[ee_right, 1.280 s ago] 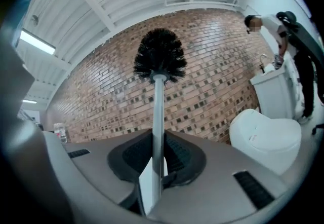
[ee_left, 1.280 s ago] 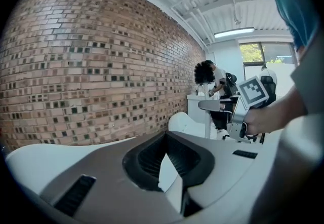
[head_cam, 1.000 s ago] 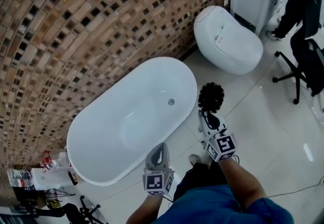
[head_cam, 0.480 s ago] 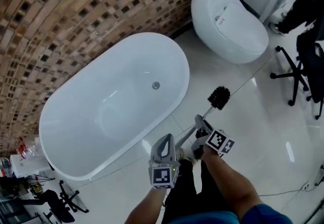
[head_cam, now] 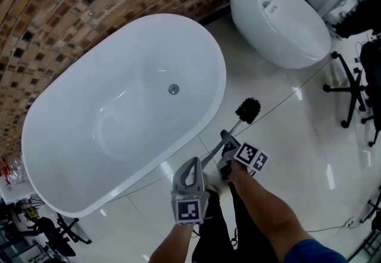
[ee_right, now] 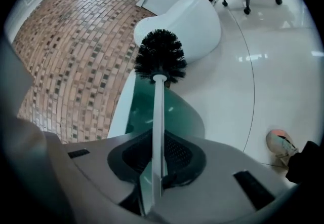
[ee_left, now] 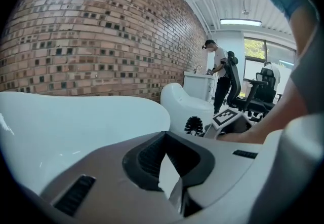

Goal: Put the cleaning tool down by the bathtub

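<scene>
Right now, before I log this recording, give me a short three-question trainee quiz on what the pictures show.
1. Multiple choice: the right gripper is shut on a) a sponge, b) a toilet brush, c) a spray bottle.
2. True or false: the bristle head is inside the bathtub.
3. Fill in: the left gripper holds ____.
Key: 1 b. 2 false, it is over the floor beside the tub. 3 nothing, its fingers are together.

bathtub [head_cam: 77, 155] glossy white | wall [head_cam: 47, 0] rough brick | floor [head_cam: 286, 131] glossy tile
</scene>
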`<state>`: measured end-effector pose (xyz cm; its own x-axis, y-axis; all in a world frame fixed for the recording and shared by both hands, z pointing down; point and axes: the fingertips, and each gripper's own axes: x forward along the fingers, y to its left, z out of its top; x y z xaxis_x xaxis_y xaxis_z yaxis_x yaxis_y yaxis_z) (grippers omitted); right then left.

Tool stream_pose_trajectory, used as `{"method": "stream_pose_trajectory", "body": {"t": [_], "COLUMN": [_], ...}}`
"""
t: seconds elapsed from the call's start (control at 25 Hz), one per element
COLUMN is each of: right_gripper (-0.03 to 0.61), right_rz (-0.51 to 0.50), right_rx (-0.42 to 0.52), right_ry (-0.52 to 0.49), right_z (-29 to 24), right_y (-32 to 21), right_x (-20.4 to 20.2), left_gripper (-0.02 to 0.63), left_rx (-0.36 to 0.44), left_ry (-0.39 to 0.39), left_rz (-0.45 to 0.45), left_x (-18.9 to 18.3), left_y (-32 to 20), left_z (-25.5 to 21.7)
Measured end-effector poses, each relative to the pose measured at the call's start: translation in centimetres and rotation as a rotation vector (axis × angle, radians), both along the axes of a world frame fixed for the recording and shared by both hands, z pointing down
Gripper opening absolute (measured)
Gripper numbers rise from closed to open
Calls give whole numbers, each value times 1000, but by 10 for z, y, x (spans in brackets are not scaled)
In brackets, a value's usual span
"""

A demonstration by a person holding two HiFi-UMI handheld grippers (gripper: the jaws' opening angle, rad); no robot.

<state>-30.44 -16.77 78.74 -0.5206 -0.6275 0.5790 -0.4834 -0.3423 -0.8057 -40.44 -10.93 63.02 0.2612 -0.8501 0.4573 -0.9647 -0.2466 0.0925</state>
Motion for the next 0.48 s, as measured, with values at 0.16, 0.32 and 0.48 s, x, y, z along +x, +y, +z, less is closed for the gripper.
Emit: {"method": "stream_pose_trajectory", "body": {"t": [0.16,0.32,0.48], "right_gripper": [64,64,64], "right_rz": [6,18,40], "right_rx": [-93,-179,-241], "right_ry": [-11,-41,-58], "right_z": [70,128,170], "right_y": [-7,-6,-11], "right_x": [-13,-26,-28], "left_gripper": [-2,-2,-2], "left_rx": [9,21,-13], "left_ry": [-8,-16,-44], "left_rz": [13,38,127], "left_x": [-9,-9,8], "left_y": [-13,-19,-18], "left_z": [39,68,93]}}
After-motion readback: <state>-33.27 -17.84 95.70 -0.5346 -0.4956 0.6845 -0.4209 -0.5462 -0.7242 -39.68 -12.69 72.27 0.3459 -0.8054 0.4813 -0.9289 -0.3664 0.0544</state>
